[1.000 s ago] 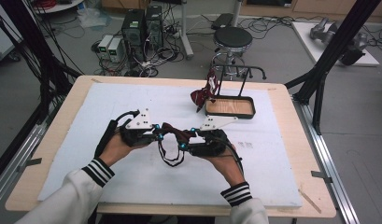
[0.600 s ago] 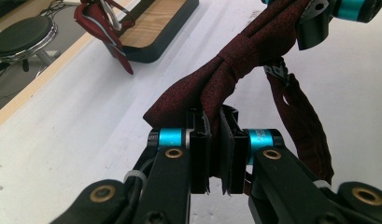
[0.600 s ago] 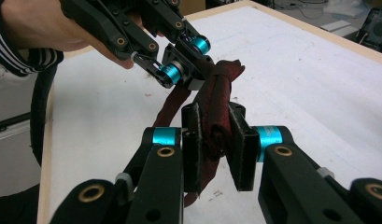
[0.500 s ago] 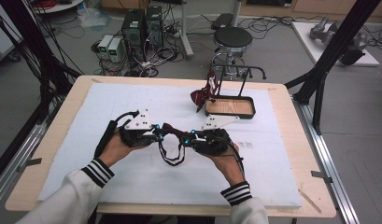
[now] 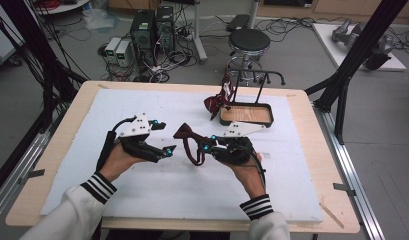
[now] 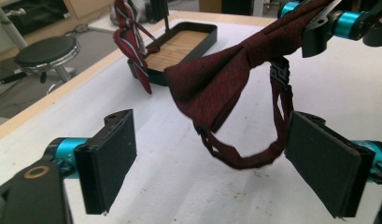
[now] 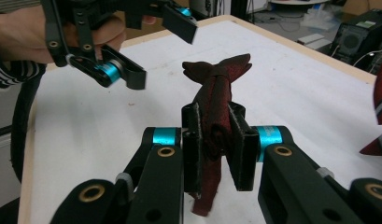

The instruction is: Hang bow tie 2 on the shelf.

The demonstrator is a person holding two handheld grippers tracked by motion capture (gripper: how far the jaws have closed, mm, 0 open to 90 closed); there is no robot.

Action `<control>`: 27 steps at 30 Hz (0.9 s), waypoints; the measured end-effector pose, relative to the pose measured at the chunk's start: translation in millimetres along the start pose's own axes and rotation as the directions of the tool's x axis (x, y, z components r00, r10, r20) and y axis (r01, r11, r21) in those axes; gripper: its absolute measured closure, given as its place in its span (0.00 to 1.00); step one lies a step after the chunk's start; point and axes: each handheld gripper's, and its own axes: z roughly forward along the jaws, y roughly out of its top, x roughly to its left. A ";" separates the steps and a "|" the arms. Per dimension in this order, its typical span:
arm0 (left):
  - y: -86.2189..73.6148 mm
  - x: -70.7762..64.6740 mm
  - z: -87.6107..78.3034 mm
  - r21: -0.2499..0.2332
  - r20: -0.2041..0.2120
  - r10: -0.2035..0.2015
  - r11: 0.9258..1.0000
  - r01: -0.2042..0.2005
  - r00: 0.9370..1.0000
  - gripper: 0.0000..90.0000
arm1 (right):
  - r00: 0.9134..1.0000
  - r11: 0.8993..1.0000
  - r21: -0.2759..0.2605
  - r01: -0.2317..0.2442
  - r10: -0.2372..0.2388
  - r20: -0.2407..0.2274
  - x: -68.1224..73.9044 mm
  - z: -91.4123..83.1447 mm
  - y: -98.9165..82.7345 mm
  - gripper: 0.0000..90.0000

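- High view: the left tool (image 5: pixel 161 137), its jaws just opened and apart, sat just beside the dark red bow tie (image 5: pixel 188 136), not touching it. The right tool (image 5: pixel 208 145) held the tie above the white bench (image 5: pixel 142 195).
- Left gripper view: wide pads flanked the tie's hanging strap loop (image 6: pixel 244 154); a striped tie (image 6: pixel 132 42) draped at a wooden tray (image 6: pixel 188 39).
- Right gripper view: the right tool's pads (image 7: pixel 193 149) were clamped on the tie's wing.
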 end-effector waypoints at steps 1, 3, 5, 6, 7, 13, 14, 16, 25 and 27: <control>-1.2 0.0 -2.7 -0.012 -0.004 0.000 1.000 0.000 1.000 0.19 | 1.000 1.000 -0.005 0.000 0.000 0.009 -0.8 -1.1 0.0 0.87; -4.7 0.2 -8.4 -0.032 -0.016 -0.004 0.999 0.004 1.000 0.19 | 1.000 1.000 -0.018 -0.004 0.004 0.018 -2.2 -3.8 -0.1 0.87; -9.1 0.9 -14.2 -0.047 -0.030 -0.012 0.999 0.010 0.999 0.19 | 0.999 0.999 -0.036 -0.004 0.005 0.033 -4.3 -7.0 0.0 0.87; -11.6 1.1 -16.9 -0.051 -0.040 -0.019 0.999 0.017 0.999 0.19 | 0.999 0.999 -0.044 -0.008 0.010 0.040 -5.5 -9.2 -0.1 0.87; -14.3 1.6 -20.0 -0.059 -0.048 -0.023 0.998 0.021 0.999 0.19 | 0.999 0.999 -0.053 -0.012 0.015 0.047 -6.8 -11.2 -0.3 0.87; -34.3 1.9 -40.7 -0.108 -0.095 -0.058 0.993 0.048 0.994 0.19 | 0.993 0.993 -0.112 -0.025 0.037 0.111 -14.4 -25.6 -1.7 0.87; -38.1 2.7 -44.7 -0.113 -0.105 -0.057 0.993 0.045 0.993 0.19 | 0.992 0.992 -0.122 -0.027 0.042 0.122 -15.7 -28.5 -1.9 0.87; -45.5 4.4 -53.0 -0.131 -0.121 -0.072 0.990 0.056 0.990 0.19 | 0.988 0.990 -0.138 -0.026 0.046 0.147 -18.4 -33.8 -2.3 0.87; -69.4 7.3 -83.4 -0.227 -0.192 -0.135 0.970 0.090 0.972 0.19 | 0.965 0.973 -0.228 -0.031 0.089 0.246 -31.7 -56.9 -2.5 0.87; -73.6 6.3 -88.7 -0.242 -0.205 -0.131 0.967 0.079 0.970 0.19 | 0.961 0.970 -0.243 -0.021 0.087 0.263 -34.7 -62.0 -1.5 0.87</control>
